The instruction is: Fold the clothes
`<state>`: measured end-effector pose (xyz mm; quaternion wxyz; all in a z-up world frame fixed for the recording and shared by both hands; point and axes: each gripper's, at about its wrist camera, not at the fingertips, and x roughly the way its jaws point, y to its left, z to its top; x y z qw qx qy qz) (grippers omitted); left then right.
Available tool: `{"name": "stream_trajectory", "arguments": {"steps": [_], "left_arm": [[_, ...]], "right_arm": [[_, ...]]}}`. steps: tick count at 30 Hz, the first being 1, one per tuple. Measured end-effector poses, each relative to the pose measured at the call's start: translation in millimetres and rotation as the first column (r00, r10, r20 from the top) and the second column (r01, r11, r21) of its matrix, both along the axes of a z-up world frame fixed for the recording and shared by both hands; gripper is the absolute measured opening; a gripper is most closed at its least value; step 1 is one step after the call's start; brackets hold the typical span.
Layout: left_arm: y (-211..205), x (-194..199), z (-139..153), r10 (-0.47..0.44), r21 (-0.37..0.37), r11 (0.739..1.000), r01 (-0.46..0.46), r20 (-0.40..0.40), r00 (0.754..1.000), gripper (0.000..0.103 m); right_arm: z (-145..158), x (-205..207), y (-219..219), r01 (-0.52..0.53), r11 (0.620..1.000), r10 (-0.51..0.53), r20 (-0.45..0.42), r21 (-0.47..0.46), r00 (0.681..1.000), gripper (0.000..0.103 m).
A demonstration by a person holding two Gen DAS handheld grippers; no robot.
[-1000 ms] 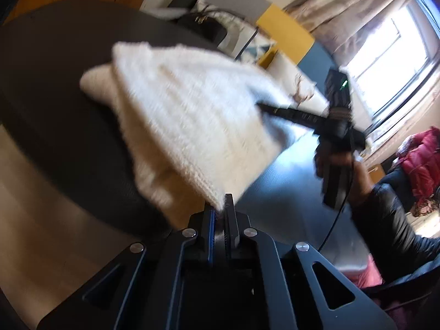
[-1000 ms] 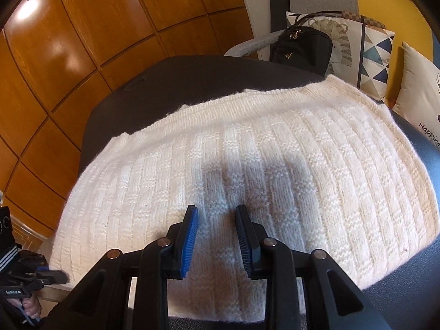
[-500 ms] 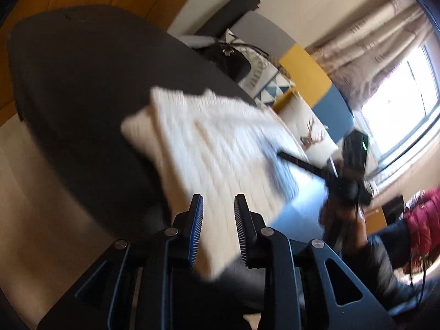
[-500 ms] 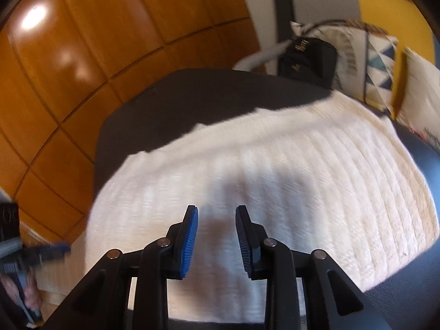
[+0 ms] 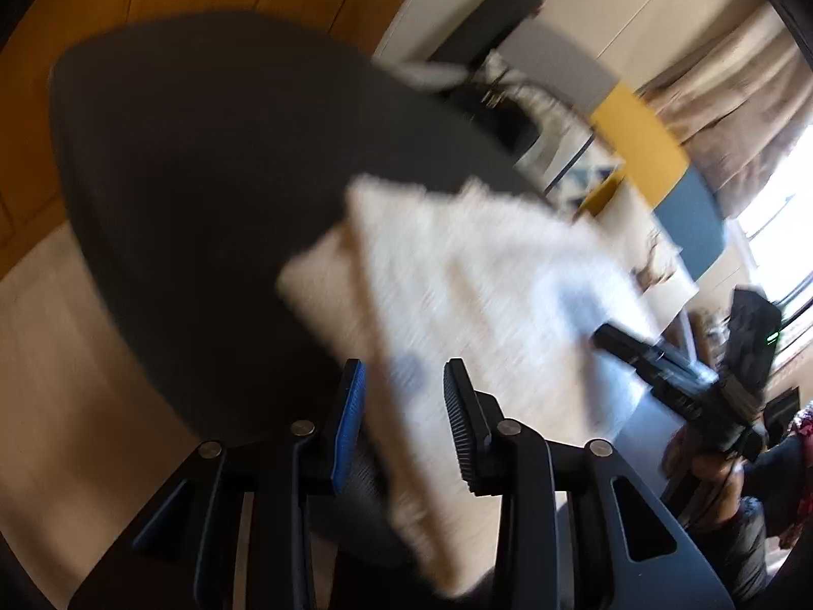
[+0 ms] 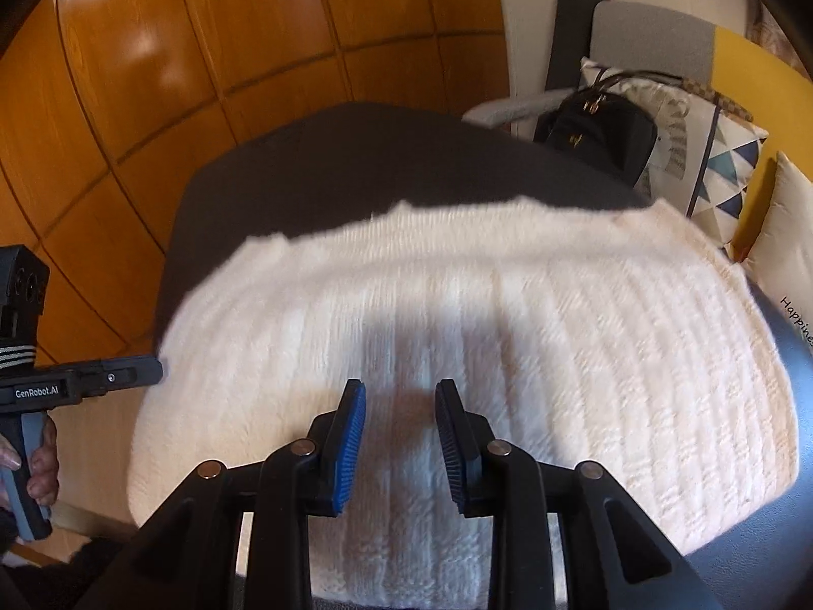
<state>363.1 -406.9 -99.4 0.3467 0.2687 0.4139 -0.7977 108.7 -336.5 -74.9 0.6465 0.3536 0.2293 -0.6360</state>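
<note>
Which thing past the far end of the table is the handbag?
Start at the dark table under the white sweater. Beyond its far right corner stands a chair piled with cushions. The handbag sits in front of the cushions, the only black thing there, with small gold fittings.

Sweater point(image 6: 508, 356): cream-white knit, ribbed with a block-textured pattern, on a dark charcoal table point(image 6: 355, 152). Wall panelling point(image 6: 203, 51): glossy orange-brown wood; handbag point(image 6: 599, 137): black with gold fittings; cushion point(image 6: 731, 168): white with blue and grey triangles, beside a mustard-yellow and grey sofa back point(image 6: 655, 40). Both grippers, left gripper point(image 5: 404, 417) and right gripper point(image 6: 399, 437): black frames with blue ridged pads.
</note>
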Motion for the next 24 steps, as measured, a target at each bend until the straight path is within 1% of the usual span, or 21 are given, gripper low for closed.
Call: {"name": "stream_trajectory", "arguments": {"steps": [1,4,5,6,8,9,10,12,14,15,16,18,19,21,23,24], "left_arm": [[-1,-3,7,-0.005,-0.022,1.000,0.005,-0.027,1.000,0.035],[-10,-32,11,-0.028,-0.058,0.998,0.027,-0.018,0.999,0.035],[-13,-41,9,-0.029,-0.065,0.997,0.030,0.012,1.000,0.035],[-16,-46,2,-0.013,-0.055,0.998,0.017,0.075,0.997,0.035],[-23,-56,-13,0.018,-0.038,0.999,-0.010,0.201,0.979,0.034],[-25,-51,-19,0.021,-0.021,1.000,-0.018,0.185,0.983,0.034],[-24,-48,-19,0.021,-0.034,0.999,-0.016,0.169,0.985,0.034],[-22,-47,-18,0.020,-0.055,0.998,-0.009,0.191,0.981,0.034],[-23,-51,-11,0.035,-0.050,0.998,-0.026,0.194,0.980,0.034],[-24,-54,-7,0.043,-0.048,0.998,-0.035,0.196,0.980,0.034],[-23,-55,-1,0.055,-0.056,0.997,-0.046,0.180,0.982,0.034],[-20,-60,7,0.053,-0.087,0.995,-0.042,0.124,0.991,0.034],[-15,-64,12,0.040,-0.114,0.993,-0.027,0.119,0.992,0.034],[-6,-79,17,0.004,-0.169,0.985,0.023,0.154,0.988,0.034],[-5,-88,9,-0.016,-0.166,0.985,0.050,0.198,0.980,0.034],[-7,-93,4,-0.021,-0.158,0.986,0.059,0.228,0.973,0.034]], "right_arm": [[2,-3,0,0.013,1.000,-0.013,-0.006,-0.008,1.000,0.028],[3,-12,-1,0.050,0.999,-0.050,-0.005,-0.015,0.999,0.028],[2,-15,-2,0.061,0.998,-0.062,-0.003,-0.010,0.998,0.028],[0,-17,-3,0.070,0.998,-0.070,-0.009,-0.006,0.998,0.028],[-8,-19,-6,0.101,0.995,-0.100,-0.058,0.017,0.993,0.028],[-11,-20,-8,0.117,0.993,-0.114,-0.082,0.027,0.990,0.028],[-16,-20,-10,0.123,0.992,-0.120,-0.086,0.027,0.989,0.028],[-21,-21,-14,0.136,0.991,-0.133,-0.093,0.020,0.987,0.028],[-23,-22,-18,0.144,0.990,-0.142,-0.095,0.014,0.985,0.028],[-18,-25,-17,0.138,0.990,-0.137,-0.071,0.004,0.988,0.028],[-14,-29,-15,0.132,0.991,-0.132,-0.047,-0.005,0.990,0.028],[-3,-42,-11,0.136,0.990,-0.137,-0.006,-0.028,0.991,0.028],[3,-50,-9,0.152,0.988,-0.152,-0.008,-0.039,0.988,0.028],[12,-75,-11,0.187,0.981,-0.187,-0.008,-0.056,0.982,0.030],[14,-96,-20,0.215,0.976,-0.216,-0.025,-0.039,0.976,0.030],[12,-106,-26,0.228,0.973,-0.229,-0.052,-0.020,0.972,0.030]]}}
